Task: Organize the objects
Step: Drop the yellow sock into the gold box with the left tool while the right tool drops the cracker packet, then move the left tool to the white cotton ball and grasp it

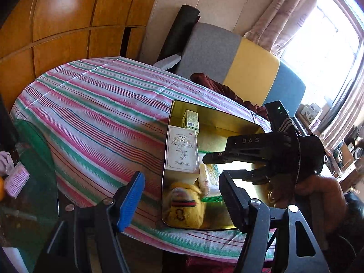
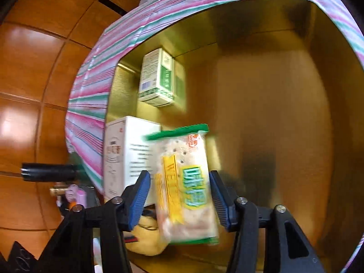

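Right now the cracker packet (image 2: 185,186) sits between the jaws of the right gripper (image 2: 182,201), its long axis running up the frame from lower centre, roughly along the way the fingers point. The jaws stand partly apart; the packet is blurred and slight gaps show at both pads, so it looks released rather than gripped. Beneath it lies the gold tin (image 2: 273,113), with a white box (image 2: 118,157) at the packet's left and a green-and-white carton (image 2: 157,77) above it. In the left wrist view the left gripper (image 1: 182,199) hangs half-open and empty over the tin's near corner above a yellow plush toy (image 1: 182,207). The right hand is plainly nearer.
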The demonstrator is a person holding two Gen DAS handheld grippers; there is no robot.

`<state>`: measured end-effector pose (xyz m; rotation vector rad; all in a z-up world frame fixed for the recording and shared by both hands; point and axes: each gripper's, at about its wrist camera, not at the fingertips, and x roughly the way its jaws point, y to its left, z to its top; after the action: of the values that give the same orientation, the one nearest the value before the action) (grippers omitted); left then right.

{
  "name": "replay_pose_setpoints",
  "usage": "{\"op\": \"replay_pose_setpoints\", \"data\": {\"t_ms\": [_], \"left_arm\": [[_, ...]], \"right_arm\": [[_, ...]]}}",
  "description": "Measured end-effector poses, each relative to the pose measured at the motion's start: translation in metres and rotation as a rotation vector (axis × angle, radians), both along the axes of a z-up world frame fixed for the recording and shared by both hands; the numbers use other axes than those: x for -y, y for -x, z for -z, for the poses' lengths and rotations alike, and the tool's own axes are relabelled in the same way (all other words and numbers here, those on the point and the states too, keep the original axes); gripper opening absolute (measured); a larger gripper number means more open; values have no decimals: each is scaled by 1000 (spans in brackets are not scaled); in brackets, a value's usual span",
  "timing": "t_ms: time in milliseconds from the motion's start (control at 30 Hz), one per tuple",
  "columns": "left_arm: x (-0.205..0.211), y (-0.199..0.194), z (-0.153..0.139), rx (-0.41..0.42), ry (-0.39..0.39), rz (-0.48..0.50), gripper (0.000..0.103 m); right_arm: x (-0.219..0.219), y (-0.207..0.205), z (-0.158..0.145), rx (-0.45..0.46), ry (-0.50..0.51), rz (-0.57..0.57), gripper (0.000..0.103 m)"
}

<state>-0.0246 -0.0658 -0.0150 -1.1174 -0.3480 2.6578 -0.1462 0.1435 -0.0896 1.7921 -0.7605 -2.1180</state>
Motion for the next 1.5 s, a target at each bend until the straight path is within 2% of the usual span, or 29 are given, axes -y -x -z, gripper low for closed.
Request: {"op": "replay_pose_setpoints", "data": {"t_ms": [67,167,333,400,467,533,733,1067,1300,1433,1500], "left_arm": [[0,0,0,-1,3,-8,69],[0,-1,0,-8,14,-17,69],[-4,-2,3,-18,48,-13,69],[-9,-3,3,-26,58,8,69],[-15,-3,3,-31,70,24,69],[-22,-4,3,-28,79,43,69],[-59,-2,-6,-37,88,127,69],[-141,1,-28,-77,134,329,70],[-211,7,-41,-93,193,458,75],[-256,14,-49,-111,248,536,80],[-281,21,-49,-104,264,577,80]], "right_arm": [[1,-2,0,-6,22,4,66],[0,-7,-3,-27,46,-3,66],[-15,-30,-31,-162,-7,-53,66],[-28,-43,-44,-217,-32,-62,66],[-42,-55,-56,-275,-67,-65,76],[-60,-66,-65,-318,-96,-54,80],[-127,-94,-81,-370,-163,42,81],[-272,-129,-89,-336,-298,313,83],[-401,-158,-97,-319,-394,623,84],[-451,-177,-82,-305,-372,767,84],[-470,-188,-68,-273,-298,852,84]]}}
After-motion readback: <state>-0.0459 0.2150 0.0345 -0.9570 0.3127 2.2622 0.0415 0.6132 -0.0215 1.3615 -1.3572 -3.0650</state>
